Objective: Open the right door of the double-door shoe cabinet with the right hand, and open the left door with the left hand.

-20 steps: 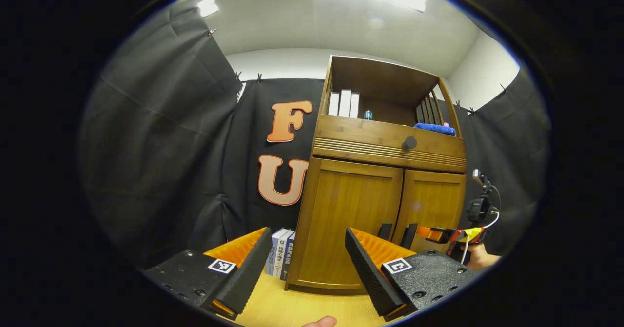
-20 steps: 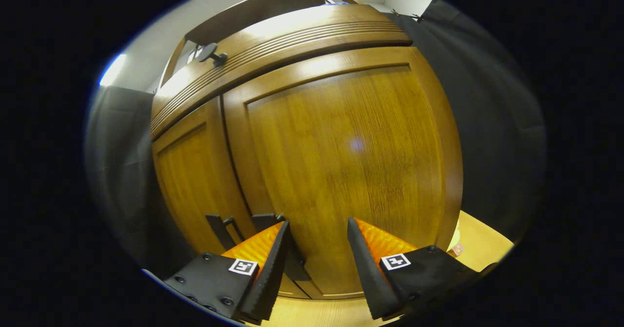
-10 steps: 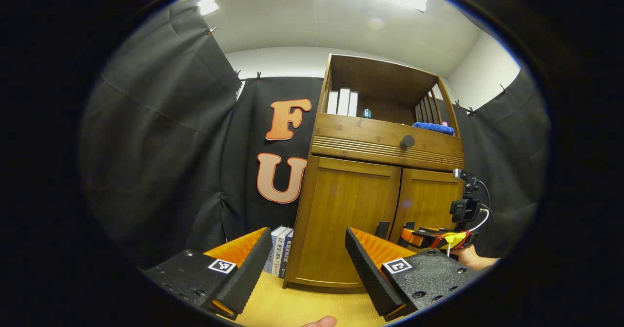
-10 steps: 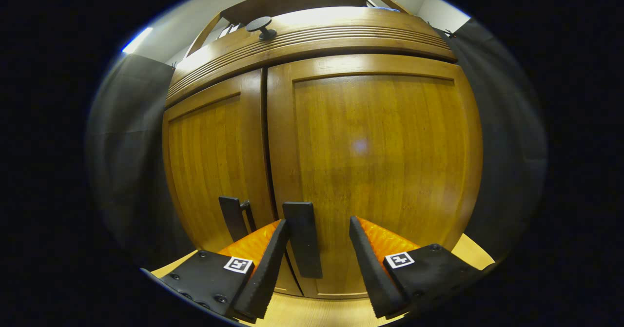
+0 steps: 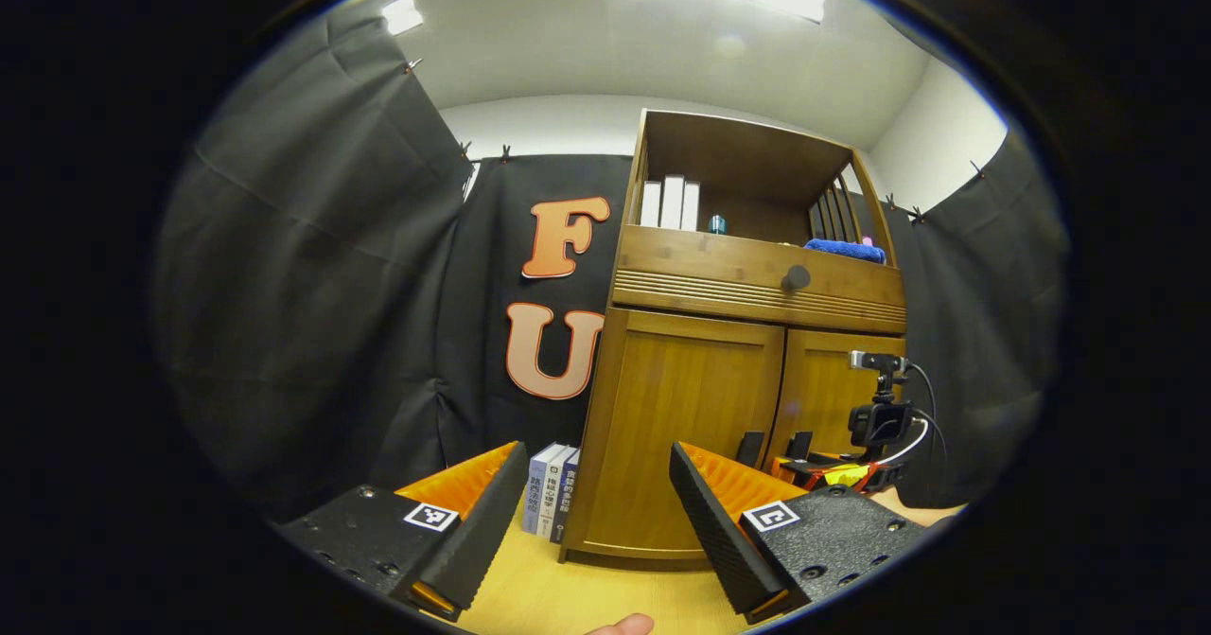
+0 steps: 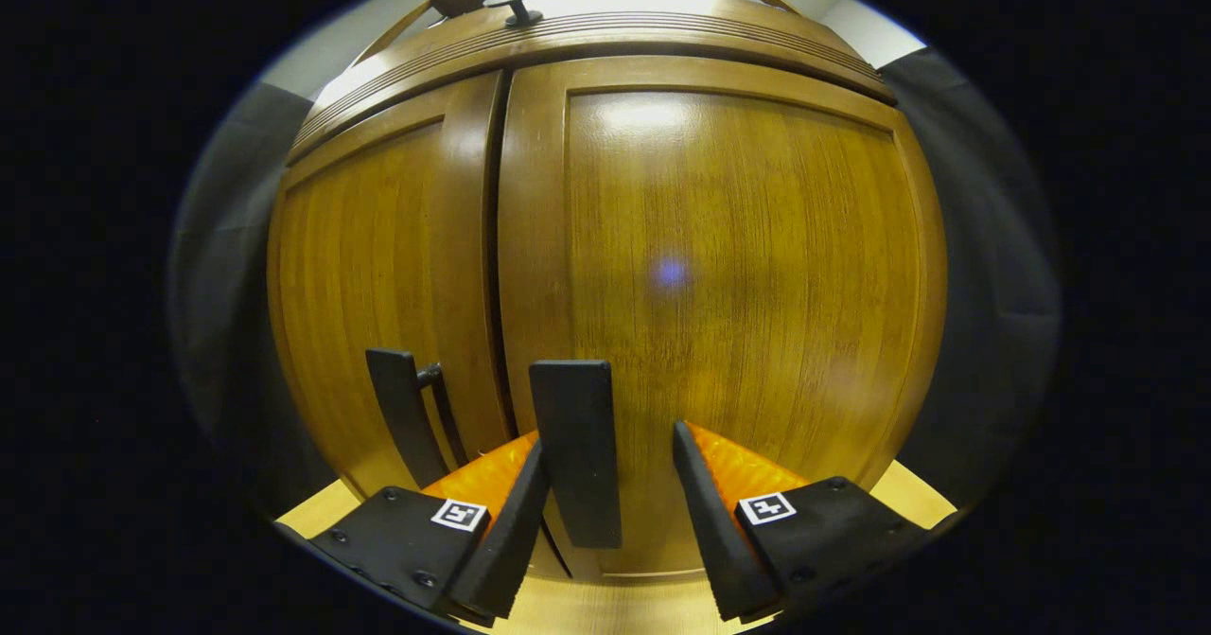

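left gripper view faces shoe cabinet [image 5: 738,398] from afar; right gripper view close.

Books [image 5: 551,488] stand beside the cabinet; blue cloth [image 5: 845,250] lies above.

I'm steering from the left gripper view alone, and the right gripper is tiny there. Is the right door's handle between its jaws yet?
Observer: Yes. In the right gripper view the right door handle stands upright between the open jaws of the right gripper; they are not clamped on it.
Operator: Is it centred in the gap?
Observer: No. It sits close to the finger nearest the left door handle, with a clear gap to the other finger.
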Tool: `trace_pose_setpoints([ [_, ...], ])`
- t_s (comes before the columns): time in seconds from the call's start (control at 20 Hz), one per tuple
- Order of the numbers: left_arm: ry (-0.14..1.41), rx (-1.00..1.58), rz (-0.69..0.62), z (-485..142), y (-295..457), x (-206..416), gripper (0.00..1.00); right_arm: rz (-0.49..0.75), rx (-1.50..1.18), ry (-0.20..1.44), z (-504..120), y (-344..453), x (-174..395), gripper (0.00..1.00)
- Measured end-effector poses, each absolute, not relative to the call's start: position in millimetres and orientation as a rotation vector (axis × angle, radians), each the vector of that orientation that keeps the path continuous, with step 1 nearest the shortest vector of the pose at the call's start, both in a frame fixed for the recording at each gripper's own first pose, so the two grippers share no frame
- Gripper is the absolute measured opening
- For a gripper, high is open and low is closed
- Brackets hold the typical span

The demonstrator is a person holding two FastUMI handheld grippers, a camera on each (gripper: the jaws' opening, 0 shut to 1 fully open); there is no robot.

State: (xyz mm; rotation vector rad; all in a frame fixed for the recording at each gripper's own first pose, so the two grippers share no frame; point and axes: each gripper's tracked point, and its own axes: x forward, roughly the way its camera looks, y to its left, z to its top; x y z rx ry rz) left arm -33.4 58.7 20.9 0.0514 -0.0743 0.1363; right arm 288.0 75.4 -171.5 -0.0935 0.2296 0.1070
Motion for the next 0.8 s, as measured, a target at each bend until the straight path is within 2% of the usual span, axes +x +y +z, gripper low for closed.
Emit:
trace_pose_setpoints([
  [0.05, -0.075, 0.053, 0.135, 22, 59, -33, 0.94, 0.112, -0.09, 0.24, -173, 76, 287, 0.75],
  [0.1, -0.072, 0.052, 0.131, 21, 58, -33, 0.94, 0.125, -0.086, 0.254, -177, 78, 288, 0.81],
  [0.2, -0.063, 0.047, 0.123, 18, 55, -35, 0.94, 0.177, -0.048, 0.277, -179, 87, 281, 0.6],
  [0.25, -0.062, 0.046, 0.117, 18, 54, -36, 0.91, 0.187, -0.056, 0.297, -185, 87, 282, 0.5],
  [0.3, -0.062, 0.045, 0.112, 18, 53, -37, 0.94, 0.192, -0.055, 0.293, -182, 87, 282, 0.39],
  [0.4, -0.055, 0.046, 0.103, 17, 49, -39, 0.91, 0.2, -0.051, 0.308, -184, 88, 280, 0.33],
  [0.45, -0.053, 0.045, 0.095, 16, 47, -39, 0.94, 0.197, -0.054, 0.31, -185, 88, 280, 0.3],
  [0.55, -0.047, 0.047, 0.08, 14, 42, -41, 0.95, 0.199, -0.053, 0.29, -182, 87, 274, 0.3],
  [0.6, -0.043, 0.052, 0.074, 13, 40, -42, 0.94, 0.203, -0.047, 0.278, -181, 86, 270, 0.26],
  [0.65, -0.038, 0.06, 0.071, 11, 38, -43, 0.94, 0.209, -0.039, 0.271, -180, 85, 265, 0.3],
  [0.8, -0.034, 0.074, 0.064, 9, 34, -45, 0.94, 0.238, -0.017, 0.258, -175, 83, 252, 0.3],
])
